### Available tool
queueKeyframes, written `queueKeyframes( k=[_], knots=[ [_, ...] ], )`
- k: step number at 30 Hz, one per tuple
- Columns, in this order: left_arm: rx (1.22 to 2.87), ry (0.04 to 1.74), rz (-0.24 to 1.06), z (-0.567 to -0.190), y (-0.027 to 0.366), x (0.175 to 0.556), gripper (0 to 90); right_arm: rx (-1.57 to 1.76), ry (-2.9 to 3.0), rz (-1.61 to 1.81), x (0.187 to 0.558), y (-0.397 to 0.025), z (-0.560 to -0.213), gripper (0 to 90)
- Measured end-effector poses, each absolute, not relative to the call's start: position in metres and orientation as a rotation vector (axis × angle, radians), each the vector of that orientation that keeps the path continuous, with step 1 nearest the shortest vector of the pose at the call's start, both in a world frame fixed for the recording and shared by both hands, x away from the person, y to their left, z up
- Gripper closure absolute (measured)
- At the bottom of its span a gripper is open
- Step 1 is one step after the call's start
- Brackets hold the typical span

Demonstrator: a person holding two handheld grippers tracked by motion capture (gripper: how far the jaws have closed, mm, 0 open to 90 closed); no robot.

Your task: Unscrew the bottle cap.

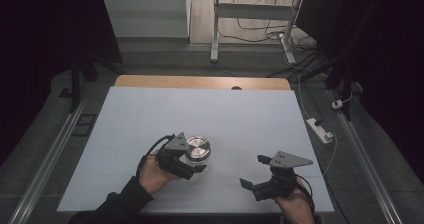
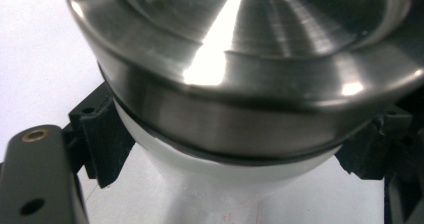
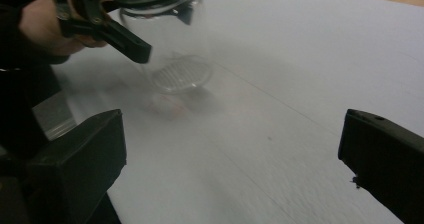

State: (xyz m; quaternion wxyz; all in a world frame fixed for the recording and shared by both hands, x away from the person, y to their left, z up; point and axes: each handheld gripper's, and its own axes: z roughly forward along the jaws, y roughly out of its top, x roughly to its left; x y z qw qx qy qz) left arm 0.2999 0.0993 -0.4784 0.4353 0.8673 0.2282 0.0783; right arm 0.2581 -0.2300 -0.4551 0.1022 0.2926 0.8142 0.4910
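A clear glass jar point(image 1: 198, 153) with a brushed steel lid point(image 1: 198, 146) sits just below the middle of the white table sheet point(image 1: 150, 114), at about 7 o'clock from the sheet's centre. The left gripper point(image 1: 192, 165) comes at it from 8 o'clock, and its jaws pinch the glass body right under the lid; in the left gripper view the lid point(image 2: 240, 59) looms close with a black jaw pad pressed on each side of the glass point(image 2: 235, 179). The right gripper point(image 1: 252, 174) rests well apart at 4 o'clock from the jar, jaws spread wide and holding nothing; between them its own view shows bare sheet point(image 3: 280, 104), with the jar point(image 3: 175, 49) off at 11 o'clock. Nothing lies between the two grippers. Beyond the sheet's far edge runs a strip of wooden tabletop point(image 1: 200, 82); a white power strip point(image 1: 320, 130) lies on the floor at 3 o'clock, and cables point(image 1: 260, 34) tangle by a white table leg point(image 1: 215, 29) at 12 o'clock
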Motion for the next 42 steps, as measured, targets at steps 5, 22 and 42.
queueKeyframes(
  k=[5,22,42],
  knots=[
    [2.166,0.564,0.193,-0.479,0.099,0.300,15.6,0.819,2.452,1.463,0.265,-0.212,-0.451,0.0],
    [2.168,0.577,0.184,-0.482,0.100,0.303,15.7,0.751,2.488,1.396,0.288,-0.167,-0.433,0.0],
    [2.166,0.608,0.192,-0.484,0.097,0.303,15.7,0.652,2.546,1.358,0.306,-0.104,-0.427,0.0]
  ],
)
